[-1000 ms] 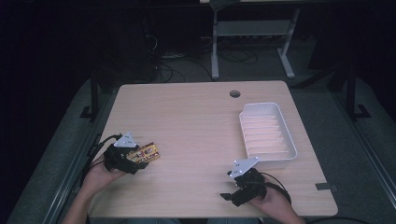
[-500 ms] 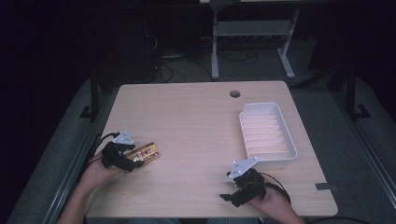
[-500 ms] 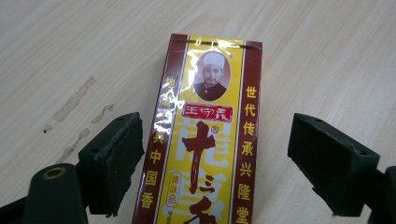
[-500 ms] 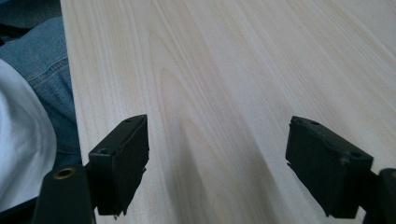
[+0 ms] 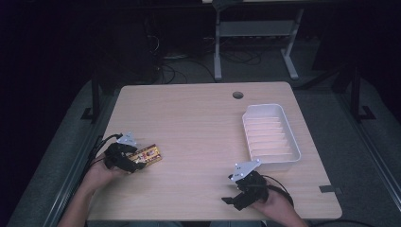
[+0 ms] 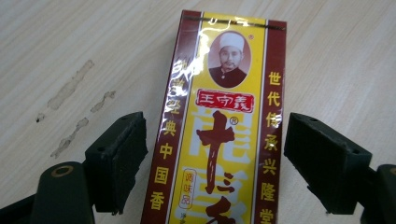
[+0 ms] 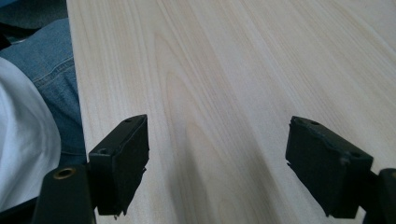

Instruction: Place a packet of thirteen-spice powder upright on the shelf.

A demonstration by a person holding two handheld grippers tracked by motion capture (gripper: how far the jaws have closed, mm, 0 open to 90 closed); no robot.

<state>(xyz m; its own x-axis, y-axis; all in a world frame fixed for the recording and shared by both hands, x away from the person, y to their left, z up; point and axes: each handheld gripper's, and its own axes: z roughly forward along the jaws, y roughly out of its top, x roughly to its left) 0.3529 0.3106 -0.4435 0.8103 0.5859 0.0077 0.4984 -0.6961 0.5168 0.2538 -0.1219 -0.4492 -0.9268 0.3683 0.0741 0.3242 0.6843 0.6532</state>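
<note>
Our left claw (image 6: 212, 154) stands wide, its two black jaws straddling the yellow-and-maroon spice packet (image 6: 219, 126) with a gap on each side, so nothing is pinched; the jaws have just been closing a little with the packet between them. We judge the straddle is set so that a squeeze would catch the packet across its narrow width, along which the long printed face runs away from the claw. The packet lies flat on the pale wood surface (image 5: 198, 118), near its left front edge in the high view, just at the tips of the left claw (image 5: 135, 163). Faint smudges mark the wood beside it. Our right claw (image 7: 215, 163) is open too, with bare wood between its jaws, and it rests low at the front right of the surface (image 5: 236, 196), well apart from the packet, probably parked until needed. Beyond it sits a white ribbed tray (image 5: 293, 142) at the right side, holding nothing that we can see; it seems the likely place for the packet.
</note>
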